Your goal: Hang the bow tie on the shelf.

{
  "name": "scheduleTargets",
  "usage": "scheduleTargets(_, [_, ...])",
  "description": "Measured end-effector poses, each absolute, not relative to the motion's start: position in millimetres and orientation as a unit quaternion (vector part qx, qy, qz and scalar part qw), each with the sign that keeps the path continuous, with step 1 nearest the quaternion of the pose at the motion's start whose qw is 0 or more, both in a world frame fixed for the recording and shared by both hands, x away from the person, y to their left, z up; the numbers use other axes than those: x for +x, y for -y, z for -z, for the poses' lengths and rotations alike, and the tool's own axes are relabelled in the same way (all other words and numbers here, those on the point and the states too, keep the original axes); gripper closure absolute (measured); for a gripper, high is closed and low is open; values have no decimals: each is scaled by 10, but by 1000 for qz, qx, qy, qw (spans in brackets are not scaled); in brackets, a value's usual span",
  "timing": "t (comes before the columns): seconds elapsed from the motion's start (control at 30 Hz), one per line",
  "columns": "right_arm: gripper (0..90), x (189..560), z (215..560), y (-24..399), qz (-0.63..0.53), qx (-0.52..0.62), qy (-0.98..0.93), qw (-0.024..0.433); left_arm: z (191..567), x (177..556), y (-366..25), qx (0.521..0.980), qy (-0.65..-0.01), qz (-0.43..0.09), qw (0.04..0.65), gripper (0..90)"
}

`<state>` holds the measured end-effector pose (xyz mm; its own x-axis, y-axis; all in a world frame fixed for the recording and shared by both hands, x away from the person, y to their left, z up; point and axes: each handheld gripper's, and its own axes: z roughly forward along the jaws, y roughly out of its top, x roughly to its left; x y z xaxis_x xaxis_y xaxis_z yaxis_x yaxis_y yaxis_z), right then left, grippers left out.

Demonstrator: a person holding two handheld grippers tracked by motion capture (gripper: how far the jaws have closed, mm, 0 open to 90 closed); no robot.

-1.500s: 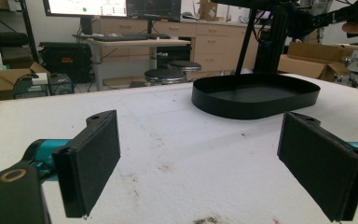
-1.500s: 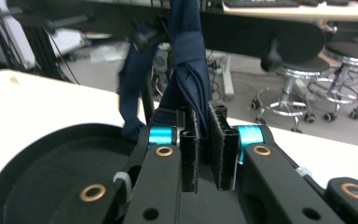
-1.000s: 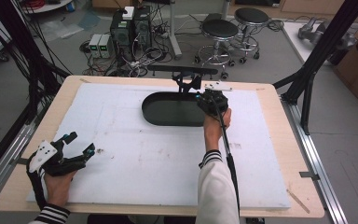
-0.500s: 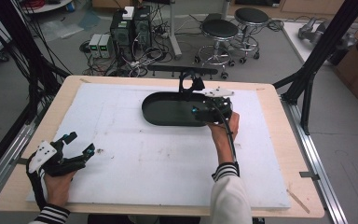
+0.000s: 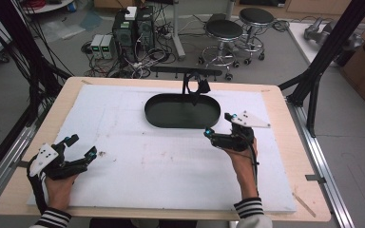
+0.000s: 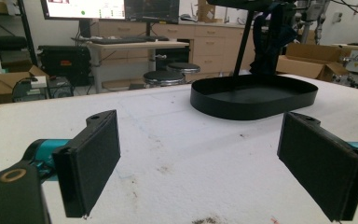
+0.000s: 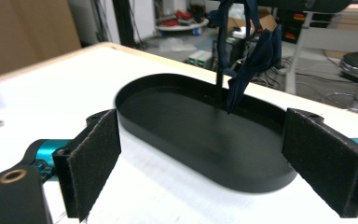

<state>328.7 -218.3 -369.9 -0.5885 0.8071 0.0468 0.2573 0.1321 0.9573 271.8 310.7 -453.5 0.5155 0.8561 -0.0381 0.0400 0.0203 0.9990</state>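
A black oval tray [image 5: 171,113] lies at the back middle of the white board. From its far side rises a thin black stand [image 5: 185,72] with a crossbar, and a dark blue cloth [image 5: 196,88] hangs from it over the tray. My right gripper [image 5: 217,125] hovers open just right of the tray's front edge, with nothing in it. In the right gripper view the tray [image 7: 191,135] and the cloth [image 7: 256,56] lie straight ahead of the open gripper [image 7: 205,163]. My left gripper [image 5: 81,145] rests open at the near left; its view shows the gripper [image 6: 209,168] and the tray [image 6: 254,95] far off.
The white foam board [image 5: 171,171] covers most of the wooden table [image 5: 66,102]. Black frame posts [image 5: 313,90] stand at the table's right and left edges. Stools, computers and cables sit on the floor beyond the far edge.
My right gripper has drawn back from the cloth at the stand toward the near right of the tray. The cloth stays hanging. The left gripper has not moved.
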Motion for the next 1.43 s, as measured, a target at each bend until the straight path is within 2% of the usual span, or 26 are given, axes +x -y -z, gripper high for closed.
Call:
scheduleTargets(0.23, [102,2952,3864,2385,-563,355,-690,283,4535,2713,-3102,617,-360,-333,615,135])
scheduleTargets(0.33, [19,2822,3975,2466,-576,350,-669,314,4536,2709,-3099,617,-359,-334,616,135])
scheduleTargets(0.57, [19,2628,4322,2715,-590,376,-630,336,4539,2696,-3105,615,-354,-337,619,134])
scheduleTargets(0.8, [17,2606,4521,2832,-591,383,-617,351,4541,2690,-3102,615,-352,-339,619,134])
scheduleTargets(1.43, [18,2588,4542,2815,-590,377,-613,367,4546,2677,-3107,611,-348,-343,623,134])
